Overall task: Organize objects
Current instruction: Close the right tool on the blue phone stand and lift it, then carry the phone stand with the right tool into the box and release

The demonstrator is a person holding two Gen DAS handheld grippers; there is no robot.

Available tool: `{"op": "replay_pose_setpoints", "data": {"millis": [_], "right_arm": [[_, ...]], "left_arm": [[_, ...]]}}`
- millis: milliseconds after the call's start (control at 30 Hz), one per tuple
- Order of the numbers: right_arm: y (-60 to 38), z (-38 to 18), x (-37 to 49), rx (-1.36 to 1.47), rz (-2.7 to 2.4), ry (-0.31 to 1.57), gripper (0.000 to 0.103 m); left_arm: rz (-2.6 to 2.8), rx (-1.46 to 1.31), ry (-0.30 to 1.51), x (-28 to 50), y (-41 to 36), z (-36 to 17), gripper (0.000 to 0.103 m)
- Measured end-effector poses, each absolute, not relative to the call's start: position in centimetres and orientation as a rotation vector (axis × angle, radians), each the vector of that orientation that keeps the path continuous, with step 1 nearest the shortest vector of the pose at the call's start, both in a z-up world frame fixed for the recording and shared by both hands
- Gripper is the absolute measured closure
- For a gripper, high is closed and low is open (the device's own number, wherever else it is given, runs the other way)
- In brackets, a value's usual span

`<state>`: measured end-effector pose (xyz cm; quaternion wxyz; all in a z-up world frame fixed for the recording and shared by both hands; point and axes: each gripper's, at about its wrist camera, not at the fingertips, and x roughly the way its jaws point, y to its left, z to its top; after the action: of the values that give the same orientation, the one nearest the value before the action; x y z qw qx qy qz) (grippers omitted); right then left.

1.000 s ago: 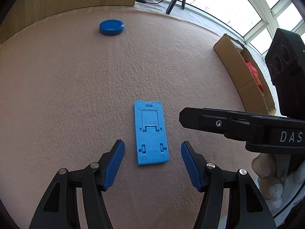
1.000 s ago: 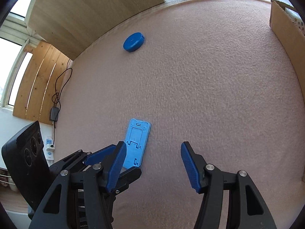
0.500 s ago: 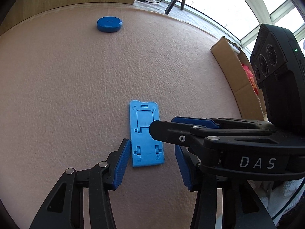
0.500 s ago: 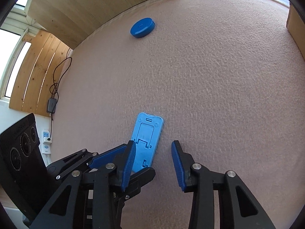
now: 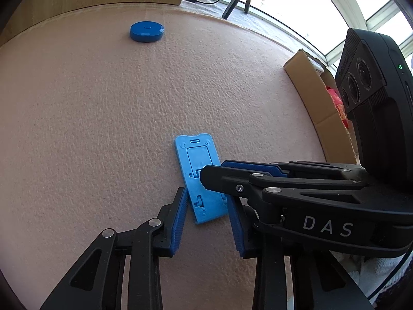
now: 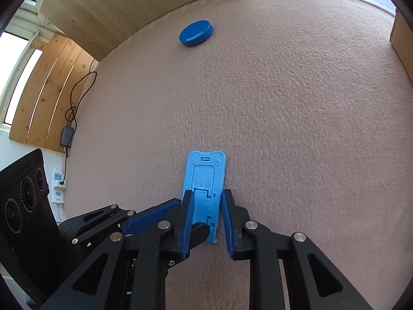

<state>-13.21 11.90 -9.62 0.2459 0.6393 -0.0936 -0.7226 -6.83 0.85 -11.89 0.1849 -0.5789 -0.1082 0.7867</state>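
Flat light-blue plastic rectangular stand lies on pink felt-covered counter. Left gripper fingers narrow, straddling stand's near end. Right gripper fingers narrow, flanking stand's long sides; contact unclear. Round dark-blue disc well apart, far side.

Stand flat on mat — disc well beyond.

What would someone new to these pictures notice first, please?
Two black grippers with blue finger pads, the left gripper and the right gripper, both straddle one flat light-blue plastic phone stand lying near them on the pinkish felt table. Far behind it sits a round dark-blue plastic disc, alone near the far edge.
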Motion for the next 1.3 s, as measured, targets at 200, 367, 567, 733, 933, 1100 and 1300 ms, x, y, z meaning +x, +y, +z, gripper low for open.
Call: {"op": "replay_pose_setpoints", "data": {"millis": [200, 367, 567, 733, 933, 1100, 1300], "right_arm": [[12.7, -9.1, -13.1, 1.734, -1.981, -0.268, 0.083], [14.2, -8.2, -12.9, 1.714, -2.001, -0.275, 0.083], [16.7, -6.8, -12.9, 1.682, -2.047, -0.3, 0.083], [20.0, -5.0, -12.9, 1.648, -2.099, -0.336, 0.083], [24.4, -2.7, -12.9, 1.607, -2.184, -0.379, 0.083], [28.7, -1.2, -12.8, 1.58, -2.258, -0.43, 0.083], [33.8, -0.4, -13.0, 1.574, -2.34, -0.476, 0.083]], "left_arm": [[2.225, -1.615, -0.299, -6.6, 1.6, -11.3, 0.069], [2.233, -1.59, -0.272, -6.5, 2.9, -10.3, 0.069], [2.233, -1.547, -0.238, -7.2, 5.4, -8.9, 0.069], [2.223, -1.495, -0.21, -7.7, 8.2, -7.3, 0.069], [2.203, -1.423, -0.165, -8.2, 12.8, -5.5, 0.069], [2.166, -1.37, -0.135, -9.1, 17.1, -4.3, 0.07], [2.108, -1.333, -0.105, -10.2, 23.0, -3.6, 0.07]]}}
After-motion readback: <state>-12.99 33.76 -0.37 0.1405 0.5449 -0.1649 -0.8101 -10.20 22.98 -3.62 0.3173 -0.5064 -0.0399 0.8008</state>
